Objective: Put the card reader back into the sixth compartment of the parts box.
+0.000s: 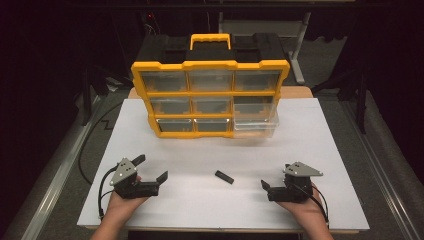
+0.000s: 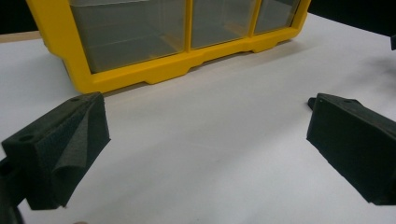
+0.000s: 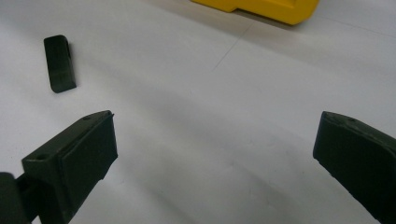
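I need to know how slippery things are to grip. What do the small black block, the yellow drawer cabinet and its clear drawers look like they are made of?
Small black block: probably hard plastic, smooth with a faint sheen.
Yellow drawer cabinet: moulded plastic frame, rounded edges, satin look.
Clear drawers: see-through plastic, slightly cloudy, catching glare.

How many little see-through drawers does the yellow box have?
9, in three rows of three across the yellow box. The bottom right drawer is pulled out; the other eight sit pushed in.
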